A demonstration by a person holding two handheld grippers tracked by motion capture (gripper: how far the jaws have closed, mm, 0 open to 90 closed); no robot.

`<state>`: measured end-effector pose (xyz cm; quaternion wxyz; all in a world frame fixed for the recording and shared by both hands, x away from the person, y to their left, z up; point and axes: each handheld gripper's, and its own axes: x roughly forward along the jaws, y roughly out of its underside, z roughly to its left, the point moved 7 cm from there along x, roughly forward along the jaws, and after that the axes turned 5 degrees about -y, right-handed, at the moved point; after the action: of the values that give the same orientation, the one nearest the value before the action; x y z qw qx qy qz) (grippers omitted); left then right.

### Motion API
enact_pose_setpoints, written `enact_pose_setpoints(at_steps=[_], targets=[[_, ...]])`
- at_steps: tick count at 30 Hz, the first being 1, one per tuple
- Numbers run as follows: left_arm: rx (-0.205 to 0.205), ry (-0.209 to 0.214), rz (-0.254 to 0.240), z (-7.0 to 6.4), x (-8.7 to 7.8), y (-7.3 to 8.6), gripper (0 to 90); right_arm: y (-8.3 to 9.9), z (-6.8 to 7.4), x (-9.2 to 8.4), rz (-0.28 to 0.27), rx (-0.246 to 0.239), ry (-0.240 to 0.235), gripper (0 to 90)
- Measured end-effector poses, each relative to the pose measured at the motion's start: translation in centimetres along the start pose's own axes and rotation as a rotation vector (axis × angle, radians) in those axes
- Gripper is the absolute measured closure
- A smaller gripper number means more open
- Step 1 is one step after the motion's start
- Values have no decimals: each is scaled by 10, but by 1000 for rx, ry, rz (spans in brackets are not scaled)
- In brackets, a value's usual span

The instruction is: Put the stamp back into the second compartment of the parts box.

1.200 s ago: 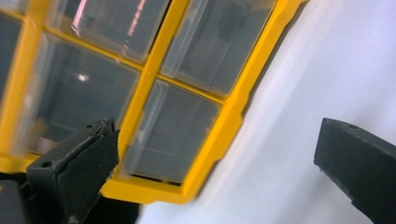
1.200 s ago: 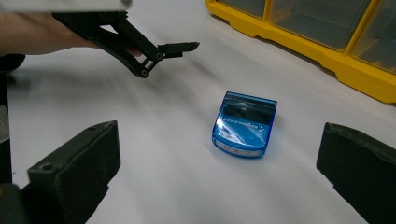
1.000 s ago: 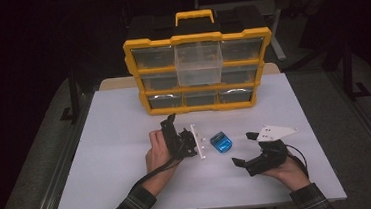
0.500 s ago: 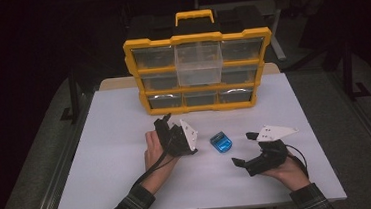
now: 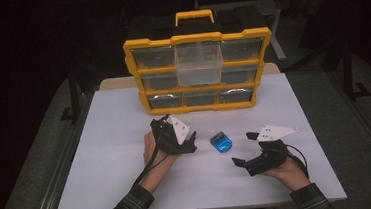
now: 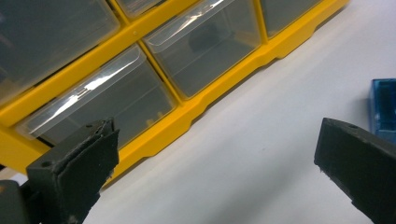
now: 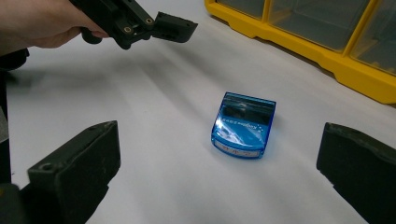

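Note:
A small blue translucent box (image 5: pixel 220 142) lies on the white table (image 5: pixel 102 156) between the two grippers; it also shows in the right gripper view (image 7: pixel 243 125) and at the edge of the left gripper view (image 6: pixel 384 105). My left gripper (image 5: pixel 176 134) is open and empty to the left of it, and its jaws (image 6: pixel 215 172) point at the bottom row of the yellow organiser (image 6: pixel 196 112). My right gripper (image 5: pixel 243 148) is open, and its jaws (image 7: pixel 219 172) face the blue box from a short way off without touching it. The left gripper (image 7: pixel 135 18) also shows beyond the box.
The yellow organiser (image 5: pixel 202 102) with clear drawers stands upright at the back of the table. Its top middle drawer (image 5: pixel 199 66) is pulled out toward me. Dark floor and metal frames surround the table.
My left gripper has drawn back to the left from the blue box and turned toward the organiser. The blue box and the right gripper have stayed put.

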<state>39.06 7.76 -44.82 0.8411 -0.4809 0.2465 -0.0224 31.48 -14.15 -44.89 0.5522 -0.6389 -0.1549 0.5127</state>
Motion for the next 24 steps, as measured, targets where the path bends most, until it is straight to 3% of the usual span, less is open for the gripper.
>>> enact_pose_setpoints(at_steps=[3,4,5,9,12,13,16,24], targets=[[-44,37,3,2,0,2,0,0,0,0,2,3,0,0],[-83,47,-9,1,1,2,0,0,0,0,-1,1,0,0],[-96,53,-6,1,1,3,0,0,0,0,-1,1,1,0],[-107,81,-2,4,0,5,0,0,0,0,-3,2,2,0],[-139,103,-23,4,-1,5,0,0,-1,-1,-3,2,3,0],[-123,111,-13,6,-2,6,0,0,-1,-1,-4,2,2,0],[-141,136,-26,7,-4,7,0,0,-1,-1,-1,3,3,0],[-139,183,-50,14,-13,10,0,0,-1,-1,-5,5,2,0]])
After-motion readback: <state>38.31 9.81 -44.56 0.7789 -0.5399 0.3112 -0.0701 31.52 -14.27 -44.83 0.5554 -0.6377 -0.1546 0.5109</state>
